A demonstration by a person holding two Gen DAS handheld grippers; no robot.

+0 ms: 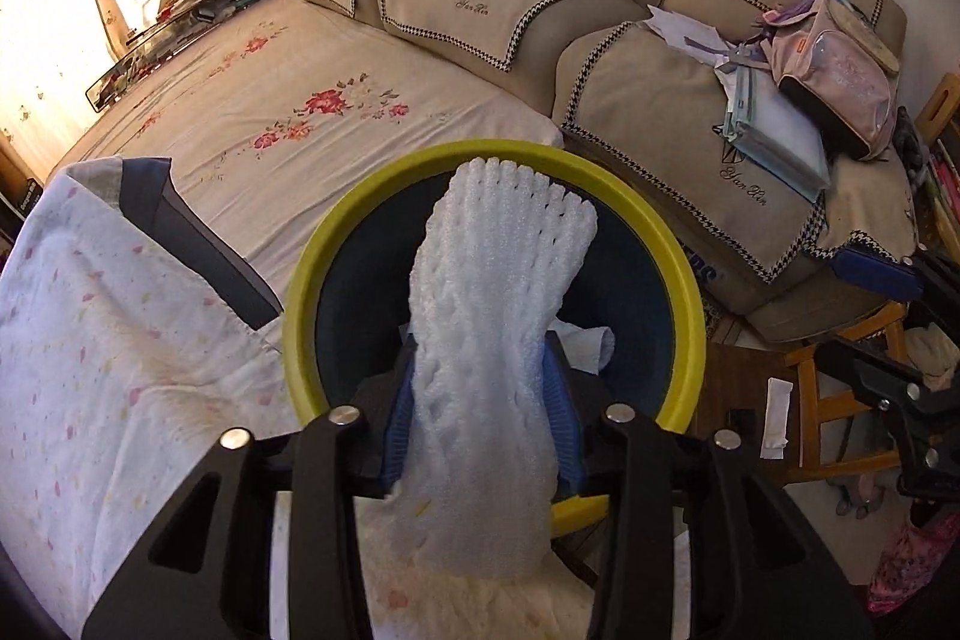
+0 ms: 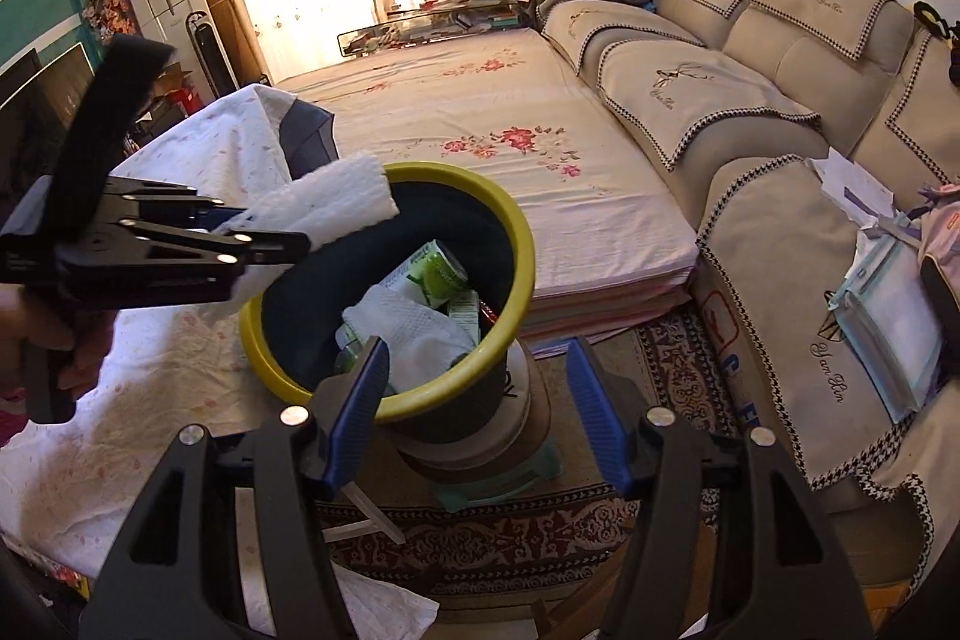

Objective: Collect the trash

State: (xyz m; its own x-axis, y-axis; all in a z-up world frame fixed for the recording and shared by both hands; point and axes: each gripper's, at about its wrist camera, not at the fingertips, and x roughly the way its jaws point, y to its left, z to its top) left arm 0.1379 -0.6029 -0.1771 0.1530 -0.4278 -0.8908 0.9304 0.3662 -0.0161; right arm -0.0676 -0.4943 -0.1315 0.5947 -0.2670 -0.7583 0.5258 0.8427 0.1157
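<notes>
Foam net sleeve [image 1: 486, 340] sits between the left gripper [image 1: 480, 400] pads, its free end hanging over the mouth of the yellow-rimmed bin [image 2: 516, 244]; whether the pads clamp it or have let go, I cannot tell; bin already holds tissue [image 2: 408, 328] and a green packet [image 2: 435, 271]; right gripper [image 2: 480, 400] is apart, empty, just short of the near rim; to release cleanly: spread the left jaws fully, keep the sleeve's bulk inside the rim line, tip forward so it doesn't drape onto the white cloth [image 1: 90, 340] beside the bin.

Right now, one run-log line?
left tongs: foam net between pads, over bin | right tongs: open, empty | bin: paper, green packaging inside
</notes>
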